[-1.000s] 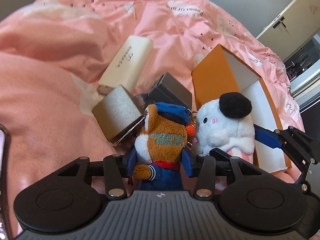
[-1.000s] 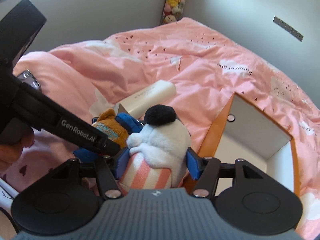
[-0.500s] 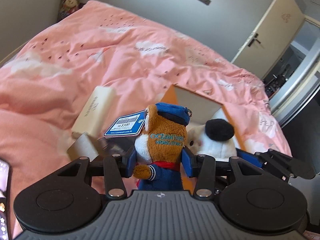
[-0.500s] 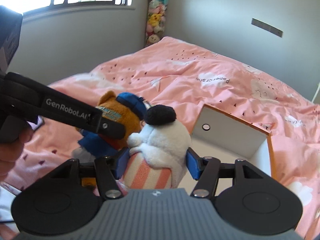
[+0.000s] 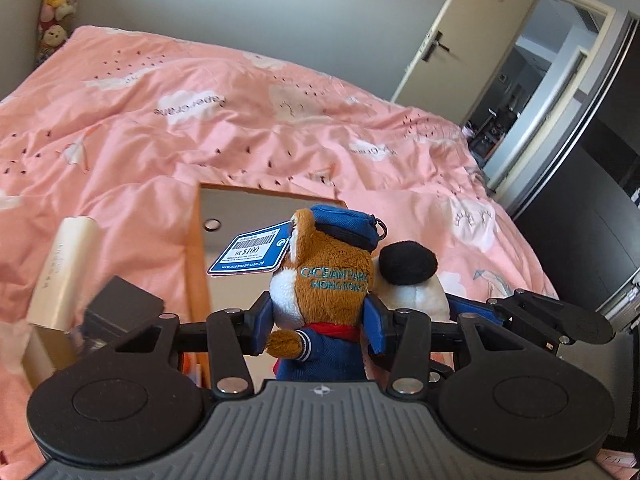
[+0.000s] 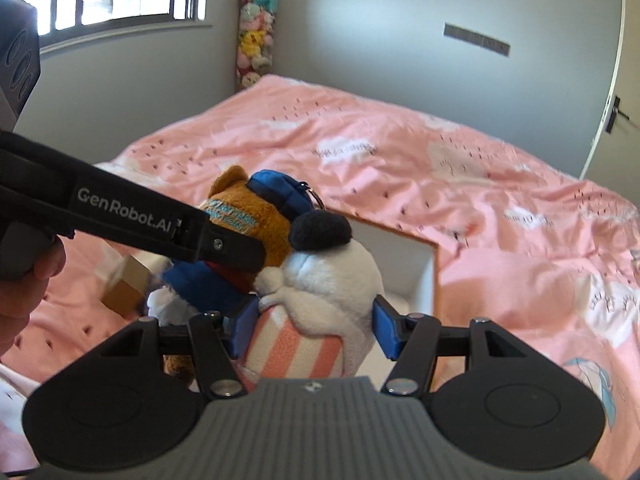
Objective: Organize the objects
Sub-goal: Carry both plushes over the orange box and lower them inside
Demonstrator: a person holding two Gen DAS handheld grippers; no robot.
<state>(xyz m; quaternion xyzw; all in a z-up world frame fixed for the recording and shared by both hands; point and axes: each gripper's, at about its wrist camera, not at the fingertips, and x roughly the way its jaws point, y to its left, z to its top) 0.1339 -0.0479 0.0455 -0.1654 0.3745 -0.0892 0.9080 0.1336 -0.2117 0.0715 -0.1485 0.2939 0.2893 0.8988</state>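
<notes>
Left wrist view: my left hand-held gripper [image 5: 319, 316] pinches the bear [image 5: 320, 280] at the waist, above the box [image 5: 196, 264] on the bed [image 5: 160, 120].
Beige case [image 5: 60, 272]: lies left of the box, black case [image 5: 120, 308] beside it.
Bear: upright, long axis vertical, cap up, tag [image 5: 250, 254] hanging left.
Handling: I judge both toys light, soft, squashy; mid-body hold suits.
Right wrist view: my right hand-held gripper [image 6: 314, 328] squeezes the white plush [image 6: 328, 276] at its striped body, upright, touching the bear.
</notes>
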